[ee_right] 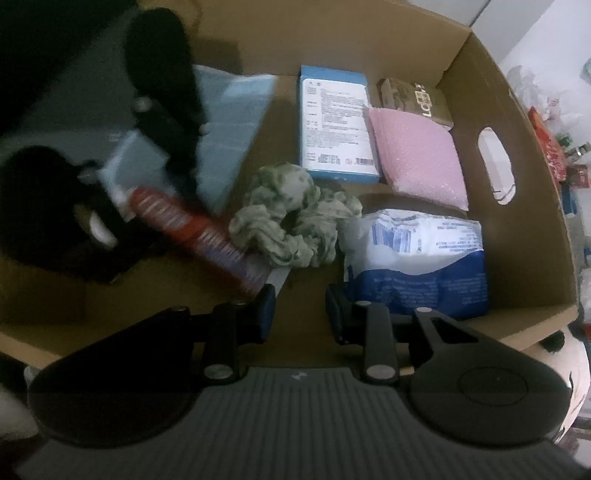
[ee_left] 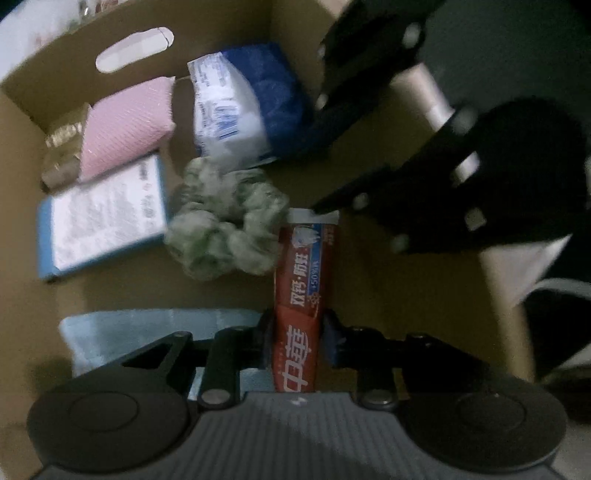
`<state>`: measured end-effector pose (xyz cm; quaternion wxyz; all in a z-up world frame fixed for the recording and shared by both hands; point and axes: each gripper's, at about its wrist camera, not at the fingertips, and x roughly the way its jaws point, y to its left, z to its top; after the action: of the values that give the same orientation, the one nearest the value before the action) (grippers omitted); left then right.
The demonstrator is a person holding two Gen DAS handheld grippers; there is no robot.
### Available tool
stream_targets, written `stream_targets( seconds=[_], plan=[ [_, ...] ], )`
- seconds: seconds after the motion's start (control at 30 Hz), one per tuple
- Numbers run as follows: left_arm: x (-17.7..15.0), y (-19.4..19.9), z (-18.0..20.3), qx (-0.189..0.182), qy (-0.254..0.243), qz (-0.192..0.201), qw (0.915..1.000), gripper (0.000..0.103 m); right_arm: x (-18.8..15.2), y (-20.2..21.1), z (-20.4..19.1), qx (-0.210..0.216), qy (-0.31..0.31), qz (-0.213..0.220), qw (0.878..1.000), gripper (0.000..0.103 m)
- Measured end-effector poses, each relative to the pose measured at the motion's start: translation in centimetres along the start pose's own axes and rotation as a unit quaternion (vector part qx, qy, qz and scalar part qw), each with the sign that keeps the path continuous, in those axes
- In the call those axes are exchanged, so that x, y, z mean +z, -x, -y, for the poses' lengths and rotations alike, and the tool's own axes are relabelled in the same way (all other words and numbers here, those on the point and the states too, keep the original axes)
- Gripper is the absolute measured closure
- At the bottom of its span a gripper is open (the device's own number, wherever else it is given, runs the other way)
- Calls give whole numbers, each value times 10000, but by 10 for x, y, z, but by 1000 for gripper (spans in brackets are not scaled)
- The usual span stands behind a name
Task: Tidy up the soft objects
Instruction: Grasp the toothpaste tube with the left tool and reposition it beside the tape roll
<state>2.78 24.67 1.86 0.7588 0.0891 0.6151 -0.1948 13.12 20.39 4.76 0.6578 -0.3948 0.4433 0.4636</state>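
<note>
Left gripper: jaws narrow, pads clamped on the red toothpaste tube, tube running lengthwise between the fingers and pointing down into the cardboard box. A hold near the tail end looks chosen so the crimped end goes down first onto bare floor.

Right gripper: jaws part open, nothing between the pads; it hovers over bare box floor with its left pad just beside the tube's crimped end, probably ready to steady it.

Around the tube: green scrunchie touching its side, blue-and-white soft pack and pink sponge further in, blue-edged carton flat, light blue cloth under the left fingers. Everything's flat, one layer, so the gaps stay visible.
</note>
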Motion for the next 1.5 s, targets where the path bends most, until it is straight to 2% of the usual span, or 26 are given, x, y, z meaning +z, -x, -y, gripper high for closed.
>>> stream_targets(
  seconds=[0.07, 0.13, 0.27, 0.3, 0.33, 0.37, 0.43, 0.47, 0.53, 0.6, 0.63, 0.73, 0.77, 0.83, 0.9, 0.97, 1.0, 1.07, 1.1, 1.13, 1.2, 1.27, 1.37, 1.4, 1.47, 1.5],
  plan=[
    [0, 9, -3, -326, 290, 107, 9990, 76, 0, 2, 1, 10, -31, 3, 10000, 74],
    [0, 13, -8, -422, 428, 193, 9980, 76, 2, 7, 2, -55, -70, 75, 9999, 74],
    [3, 14, -2, 290, 147, 136, 9994, 75, 1, 17, 4, 40, -171, 134, 9998, 74],
    [2, 16, -5, -2, 234, 209, 9995, 75, 0, 17, 2, 17, -129, 116, 9998, 74],
    [1, 16, -11, -500, 469, 272, 9973, 75, -1, 18, 0, -32, -87, 134, 9999, 73],
    [0, 13, -17, -761, 725, 267, 9941, 75, -2, 19, -2, -77, -46, 154, 9998, 73],
    [-3, 7, -21, -617, 918, 219, 9936, 75, -3, 21, -2, -46, -88, 188, 9998, 73],
    [-5, 4, -24, -696, 1034, 281, 9918, 75, -4, 22, -1, 14, -133, 187, 9997, 73],
    [-13, -5, -38, -1328, 1880, 312, 9726, 75, -6, 22, -4, -12, -89, 178, 9998, 72],
    [-21, -16, -49, -1769, 2867, 259, 9412, 75, -6, 22, -6, -83, -23, 160, 9998, 72],
    [-22, -19, -49, -1761, 2972, 242, 9381, 73, -5, 22, -6, -71, -41, 143, 9999, 72],
    [-11, -28, -30, -939, 2487, 69, 9640, 68, -3, 21, -6, -60, -46, 114, 9999, 72],
    [-8, -29, -24, -791, 2295, 34, 9701, 61, -4, 20, -7, -78, -27, 100, 9999, 71],
    [-5, -22, -19, -871, 2189, 71, 9718, 50, -5, 20, -10, -78, 16, 86, 9999, 71],
    [-10, 1, -16, -837, 2047, 306, 9748, 50, -5, 22, -10, -89, 27, 107, 9999, 71],
    [-18, 28, -15, -516, 1824, 492, 9806, 56, -4, 23, -9, -56, 8, 137, 9999, 71],
    [-21, 37, -16, -283, 1683, 509, 9840, 58, -3, 22, -9, -57, 10, 143, 9999, 71],
    [-26, 46, -21, 502, 1216, 397, 9905, 62, 1, 20, -12, -65, 69, 157, 9998, 71],
    [-28, 46, -20, 1037, 902, 294, 9901, 62, 3, 18, -14, -75, 105, 152, 9998, 71],
    [-29, 43, -22, 1342, 704, 208, 9882, 61, 6, 15, -18, -57, 178, 137, 9997, 71],
    [-26, 31, -39, 1365, 733, 25, 9879, 61, 11, 8, -25, -22, 300, 76, 9995, 71],
    [-27, 18, -52, 1132, 954, -50, 9890, 61, 17, -2, -31, -56, 386, -15, 9992, 71],
    [-29, 5, -51, 1007, 857, -133, 9911, 61, 25, -18, -39, -153, 569, -234, 9980, 71],
    [-27, 1, -52, 1112, 815, -131, 9904, 58, 26, -23, -43, -209, 687, -317, 9969, 71],
    [-24, 2, -56, 1272, 774, -64, 9888, 44, 27, -25, -48, -341, 820, -293, 9956, 71],
    [-24, 8, -62, 1308, 890, 84, 9874, 43, 28, -24, -48, -342, 820, -307, 9956, 71]
  ],
)
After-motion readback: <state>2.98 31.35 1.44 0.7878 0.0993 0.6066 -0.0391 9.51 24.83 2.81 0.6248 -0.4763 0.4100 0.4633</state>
